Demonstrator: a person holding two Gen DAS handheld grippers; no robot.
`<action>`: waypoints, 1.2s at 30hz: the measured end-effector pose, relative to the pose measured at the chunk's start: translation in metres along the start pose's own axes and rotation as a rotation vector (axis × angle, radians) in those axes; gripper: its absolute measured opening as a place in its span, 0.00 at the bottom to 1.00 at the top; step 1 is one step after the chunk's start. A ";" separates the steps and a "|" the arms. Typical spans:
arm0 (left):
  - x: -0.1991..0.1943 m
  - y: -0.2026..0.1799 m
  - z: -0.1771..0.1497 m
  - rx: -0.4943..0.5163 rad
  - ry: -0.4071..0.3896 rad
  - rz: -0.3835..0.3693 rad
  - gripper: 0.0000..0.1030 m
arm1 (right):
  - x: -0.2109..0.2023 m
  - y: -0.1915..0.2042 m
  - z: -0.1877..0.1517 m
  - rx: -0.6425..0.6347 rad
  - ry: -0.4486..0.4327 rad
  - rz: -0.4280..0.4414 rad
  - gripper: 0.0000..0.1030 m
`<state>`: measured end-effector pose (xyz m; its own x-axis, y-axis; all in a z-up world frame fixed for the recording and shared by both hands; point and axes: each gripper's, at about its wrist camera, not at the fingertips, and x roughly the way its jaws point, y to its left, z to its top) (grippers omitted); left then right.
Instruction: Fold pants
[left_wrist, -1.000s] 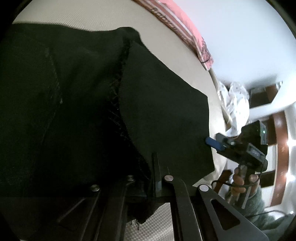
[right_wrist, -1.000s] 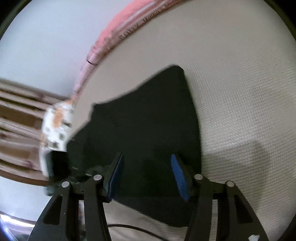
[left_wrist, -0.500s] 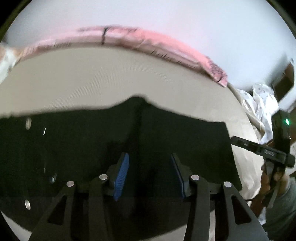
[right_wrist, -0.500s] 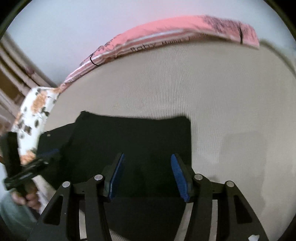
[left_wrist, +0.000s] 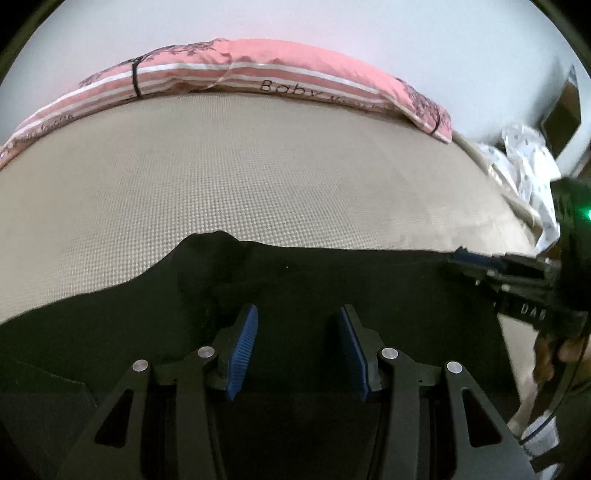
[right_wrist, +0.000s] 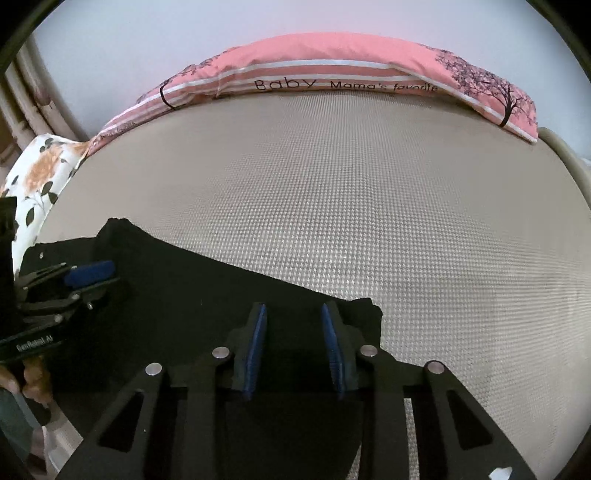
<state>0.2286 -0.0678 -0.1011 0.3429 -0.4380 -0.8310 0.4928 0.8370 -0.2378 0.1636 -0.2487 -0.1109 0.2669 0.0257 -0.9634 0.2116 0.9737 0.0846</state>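
One pair of black pants (left_wrist: 295, 280) lay on bed. One beige woven mat (right_wrist: 369, 206) covered bed. One pink striped pillow (right_wrist: 332, 70) ran along far edge. One floral cloth (right_wrist: 37, 173) sat at left corner in right wrist view. One white crumpled cloth (left_wrist: 532, 162) sat at right edge in left wrist view, possibly more, blurred. Two hand-held grippers: left hand-held gripper (left_wrist: 297, 343), right hand-held gripper (right_wrist: 293, 347). Each showed two blue pads.

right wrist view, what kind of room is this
Most likely a bedroom: the black pants lie on a wide woven beige bed mat, a long pink pillow printed "Baby Mama's favorite" runs along the far edge by the wall, and a floral cushion sits at the left.
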 end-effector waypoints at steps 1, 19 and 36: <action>0.000 -0.003 -0.001 0.032 0.003 0.018 0.45 | 0.000 0.000 0.000 0.000 0.001 0.000 0.28; -0.072 0.006 -0.106 0.043 0.032 0.088 0.46 | -0.046 0.022 -0.090 0.025 0.097 0.105 0.31; -0.141 0.049 -0.131 -0.149 -0.026 0.334 0.59 | -0.037 0.105 -0.098 -0.100 0.145 0.203 0.40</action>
<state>0.0998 0.0781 -0.0614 0.4863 -0.1390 -0.8627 0.2290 0.9730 -0.0277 0.0841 -0.1248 -0.0915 0.1553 0.2475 -0.9564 0.0722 0.9627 0.2609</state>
